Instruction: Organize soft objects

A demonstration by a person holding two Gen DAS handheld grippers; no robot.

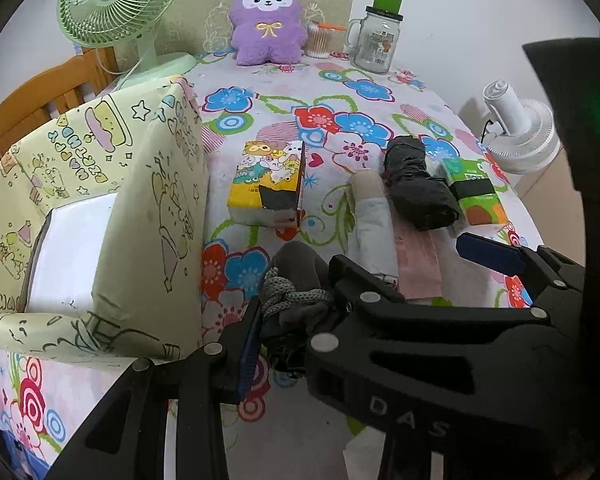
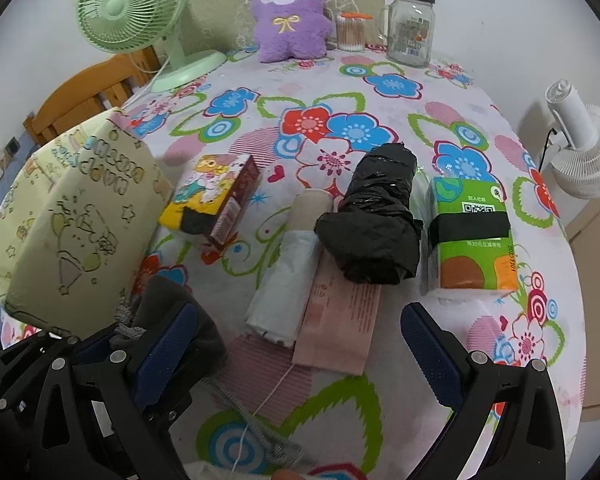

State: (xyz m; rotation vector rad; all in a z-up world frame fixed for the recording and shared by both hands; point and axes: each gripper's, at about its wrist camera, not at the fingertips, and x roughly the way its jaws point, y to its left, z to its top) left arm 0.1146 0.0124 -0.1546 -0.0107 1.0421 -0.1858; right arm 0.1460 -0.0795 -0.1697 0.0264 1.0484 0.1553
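Observation:
A grey drawstring pouch point(image 1: 296, 280) with a knotted cord lies at the table's near edge, between my left gripper's point(image 1: 292, 316) fingers, which are closed on it. In the right wrist view the pouch point(image 2: 172, 300) sits at lower left, with the left gripper's blue pad point(image 2: 164, 356) against it. My right gripper point(image 2: 300, 356) is open and empty above a pink paper packet point(image 2: 340, 320). Beside it lie a white plastic-bag roll point(image 2: 288, 280), a black plastic-bag roll point(image 2: 376, 220), a green tissue pack point(image 2: 472, 232) and a yellow tissue pack point(image 2: 208, 200). A pale yellow storage box point(image 1: 80, 208) stands left.
At the back of the floral tablecloth point(image 2: 340, 92) stand a purple plush toy point(image 2: 288, 16), a green fan point(image 2: 132, 8), a cotton-swab jar point(image 2: 350, 30) and a glass jar with green lid point(image 2: 410, 28). A white fan point(image 2: 580, 140) is off the right edge; a wooden chair point(image 2: 92, 88) left.

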